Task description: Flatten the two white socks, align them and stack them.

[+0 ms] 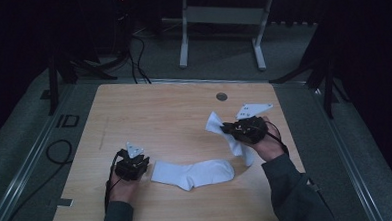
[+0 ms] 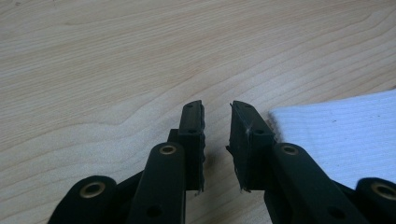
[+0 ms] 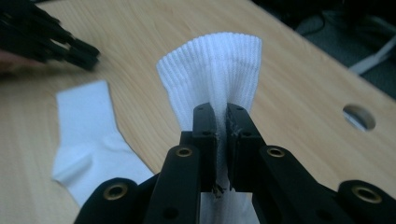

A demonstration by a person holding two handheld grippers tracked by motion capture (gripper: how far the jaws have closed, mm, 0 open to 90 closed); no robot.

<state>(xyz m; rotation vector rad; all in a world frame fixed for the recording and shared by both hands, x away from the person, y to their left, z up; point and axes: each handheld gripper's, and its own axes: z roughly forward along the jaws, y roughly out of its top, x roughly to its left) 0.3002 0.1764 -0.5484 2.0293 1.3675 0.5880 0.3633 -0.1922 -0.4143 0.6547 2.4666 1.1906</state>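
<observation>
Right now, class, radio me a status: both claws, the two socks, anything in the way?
Right claw shut on the lifted sock. Left claw open, beside the flat sock on the table. Nothing in the way.

Wooden table [image 1: 159, 117], grey stand [image 1: 220, 19]

Two white ribbed socks, one lying flat [image 1: 192, 173] and one held up [image 3: 212, 70], are showing against the light wood-grain worktop [image 1: 159, 117]. The hand-held gripper [image 3: 221, 154] jaws are looking black.

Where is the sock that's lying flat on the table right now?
In the high view, the flat sock lies on the table near its front edge, just right of the left gripper, while the right gripper holds the other sock.
</observation>
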